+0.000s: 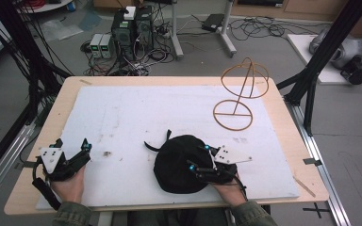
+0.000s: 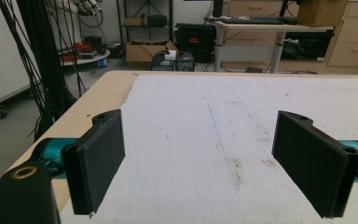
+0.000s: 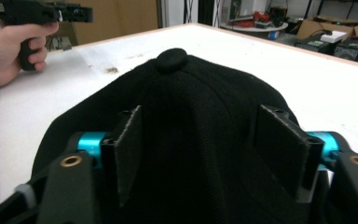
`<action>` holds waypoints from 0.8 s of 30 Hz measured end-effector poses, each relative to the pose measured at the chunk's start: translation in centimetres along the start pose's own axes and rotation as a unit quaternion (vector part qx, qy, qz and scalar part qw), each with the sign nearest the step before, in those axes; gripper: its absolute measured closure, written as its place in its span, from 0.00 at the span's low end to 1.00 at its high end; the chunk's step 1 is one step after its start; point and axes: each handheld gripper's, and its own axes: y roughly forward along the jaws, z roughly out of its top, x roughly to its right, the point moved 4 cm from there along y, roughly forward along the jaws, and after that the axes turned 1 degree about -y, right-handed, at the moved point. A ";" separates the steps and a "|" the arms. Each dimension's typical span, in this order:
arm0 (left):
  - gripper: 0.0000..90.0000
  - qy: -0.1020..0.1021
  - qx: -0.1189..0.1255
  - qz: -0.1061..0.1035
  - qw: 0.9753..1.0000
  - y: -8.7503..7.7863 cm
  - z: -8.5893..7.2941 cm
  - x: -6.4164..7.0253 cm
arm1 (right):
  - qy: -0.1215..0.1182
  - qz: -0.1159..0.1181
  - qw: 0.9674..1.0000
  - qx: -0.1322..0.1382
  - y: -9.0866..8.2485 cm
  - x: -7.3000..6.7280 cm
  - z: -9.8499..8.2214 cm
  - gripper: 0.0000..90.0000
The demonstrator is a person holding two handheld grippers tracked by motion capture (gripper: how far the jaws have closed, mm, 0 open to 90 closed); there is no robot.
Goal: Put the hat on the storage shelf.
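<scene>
- Right tongs sit over the near side of the black cap, jaws about half apart and straddling the fabric; from the right gripper view I cannot tell whether the pads are biting yet, so I call it a grip not yet made.
- In the high view the right tongs lie on the cap's right flank, with the hand behind them at the desk's near edge.
- Left tongs stand wide, nothing between the jaws, just bare white mat ahead; in the high view they rest at the near left, well apart from the cap.
- The cap itself: near the front middle of the desk, crown up, button on top, strap ends trailing off its far side.
- Handling, as I judge it: light, soft woven cloth that folds under the pads and sags once lifted; not fragile, not slippery, the weave gives plenty of bite.
- Where to take hold: pinch a ridge of crown fabric, or better the stiffer rim or brim edge, so the cap keeps its shape; a shallow pinch may slip off a single layer.
- Far right, a wire stand waits, well apart from the cap.
</scene>
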 end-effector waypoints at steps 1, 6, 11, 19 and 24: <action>0.19 0.000 0.000 0.001 1.000 0.0 0.0 0.0 | 0.005 0.007 1.000 -0.005 0.0 0.0 0.0 0.44; 0.19 0.010 0.001 0.003 1.000 0.0 0.0 0.1 | -0.005 0.016 1.000 -0.014 -0.1 0.2 0.0 0.63; 0.19 0.012 0.000 0.000 1.000 0.1 0.0 0.2 | -0.016 0.019 0.999 -0.025 -0.2 0.2 0.1 0.81; 0.19 0.017 -0.002 -0.001 1.000 0.1 -0.1 0.3 | -0.017 0.017 0.999 -0.043 -0.3 0.2 0.2 0.95; 0.19 0.016 -0.002 0.000 1.000 0.1 -0.1 0.3 | -0.015 0.013 0.999 -0.042 -0.3 0.1 0.2 0.96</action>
